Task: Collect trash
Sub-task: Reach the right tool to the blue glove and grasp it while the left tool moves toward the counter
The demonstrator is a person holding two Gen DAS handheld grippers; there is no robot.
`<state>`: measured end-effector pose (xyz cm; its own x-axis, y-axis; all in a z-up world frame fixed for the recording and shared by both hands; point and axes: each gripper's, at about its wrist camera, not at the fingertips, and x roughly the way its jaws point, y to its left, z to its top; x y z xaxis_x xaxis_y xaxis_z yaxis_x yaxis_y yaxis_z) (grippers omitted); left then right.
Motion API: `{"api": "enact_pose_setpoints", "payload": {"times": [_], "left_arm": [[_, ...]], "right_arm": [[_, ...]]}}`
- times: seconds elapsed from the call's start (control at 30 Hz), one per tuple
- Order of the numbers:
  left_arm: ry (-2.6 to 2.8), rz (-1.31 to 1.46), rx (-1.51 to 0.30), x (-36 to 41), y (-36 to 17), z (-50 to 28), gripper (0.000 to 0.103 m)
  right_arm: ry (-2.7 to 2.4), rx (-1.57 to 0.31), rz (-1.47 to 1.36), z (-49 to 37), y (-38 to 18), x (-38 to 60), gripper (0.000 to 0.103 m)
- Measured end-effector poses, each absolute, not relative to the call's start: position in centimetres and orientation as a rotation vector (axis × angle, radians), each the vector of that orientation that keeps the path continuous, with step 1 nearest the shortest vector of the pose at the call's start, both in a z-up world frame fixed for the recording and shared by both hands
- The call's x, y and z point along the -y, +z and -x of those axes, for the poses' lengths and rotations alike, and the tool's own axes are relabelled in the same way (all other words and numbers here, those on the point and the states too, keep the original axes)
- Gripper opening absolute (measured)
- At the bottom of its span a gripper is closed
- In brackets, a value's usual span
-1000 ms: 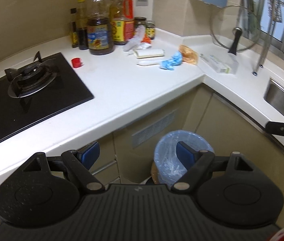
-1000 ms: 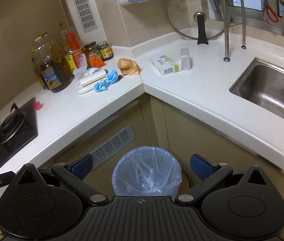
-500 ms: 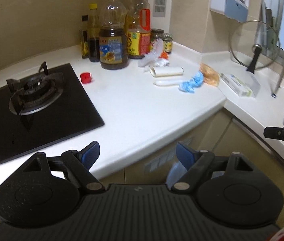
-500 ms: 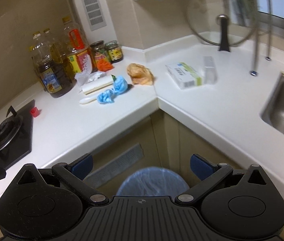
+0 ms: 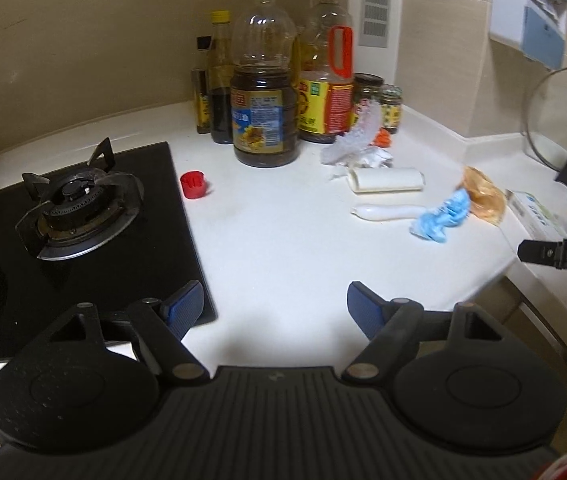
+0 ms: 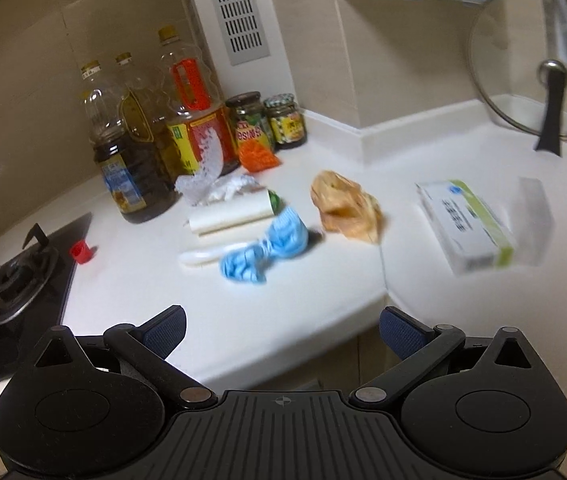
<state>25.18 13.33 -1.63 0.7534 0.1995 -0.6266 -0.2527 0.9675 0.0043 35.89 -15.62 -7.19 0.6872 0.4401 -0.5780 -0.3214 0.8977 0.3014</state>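
Trash lies on the white counter (image 5: 283, 248): a crumpled blue wrapper (image 5: 441, 216) (image 6: 267, 246), an orange-brown bag (image 5: 483, 194) (image 6: 345, 206), a white paper roll (image 5: 387, 180) (image 6: 231, 216), a white plastic piece (image 5: 387, 212), crumpled white plastic (image 5: 355, 144) (image 6: 207, 176), an orange scrap (image 6: 257, 156) and a red cap (image 5: 193, 185) (image 6: 82, 252). My left gripper (image 5: 275, 310) is open and empty above the counter's front, well short of the trash. My right gripper (image 6: 281, 330) is open and empty over the counter edge, short of the blue wrapper.
Oil and sauce bottles (image 5: 263, 92) and jars (image 6: 267, 120) stand at the back wall. A gas hob (image 5: 75, 216) lies left. A white-green box (image 6: 467, 226) and a glass lid (image 6: 539, 64) stand at the right. The right gripper's edge shows in the left wrist view (image 5: 563, 256).
Both grippers have risen and moved forward toward the counter. The blue-lined bin below has dropped out of both views. Both stay open.
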Motion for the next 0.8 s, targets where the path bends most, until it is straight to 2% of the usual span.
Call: {"api": "enact_pose_setpoints", "payload": {"times": [0.07,0.1,0.13,0.2,0.43,0.5,0.7,0.77,0.8], "left_arm": [[0.255,0.078,-0.678,-13.5,-1.7,-25.9,0.077],[0.256,0.073,-0.676,-13.5,-1.8,-26.3,0.076],[0.258,0.067,-0.674,-13.7,-1.8,-26.7,0.076],[0.261,0.055,-0.676,-14.0,-1.9,-27.7,0.075],[0.225,0.032,-0.674,-16.3,-2.5,-31.6,0.075],[0.209,0.029,-0.681,-17.2,-2.6,-32.9,0.071],[0.158,0.014,-0.697,-19.3,-3.3,-36.1,0.070],[0.148,0.008,-0.701,-19.8,-3.5,-36.9,0.070],[0.145,0.007,-0.703,-20.1,-3.6,-37.2,0.070]], "right_arm": [[0.435,-0.673,-0.197,-37.2,-7.4,15.3,0.102],[0.439,-0.663,-0.205,-37.8,-7.6,15.1,0.099],[0.443,-0.652,-0.211,-38.5,-7.6,14.8,0.091],[0.435,-0.652,-0.221,-39.8,-8.1,14.2,0.086],[0.357,-0.654,-0.245,-43.9,-10.1,12.5,0.068],[0.332,-0.663,-0.262,-45.0,-10.6,12.0,0.064],[0.276,-0.672,-0.278,-47.1,-11.6,10.3,0.057],[0.261,-0.680,-0.279,-47.4,-11.9,9.9,0.051],[0.252,-0.685,-0.275,-47.6,-12.0,9.7,0.045]]}}
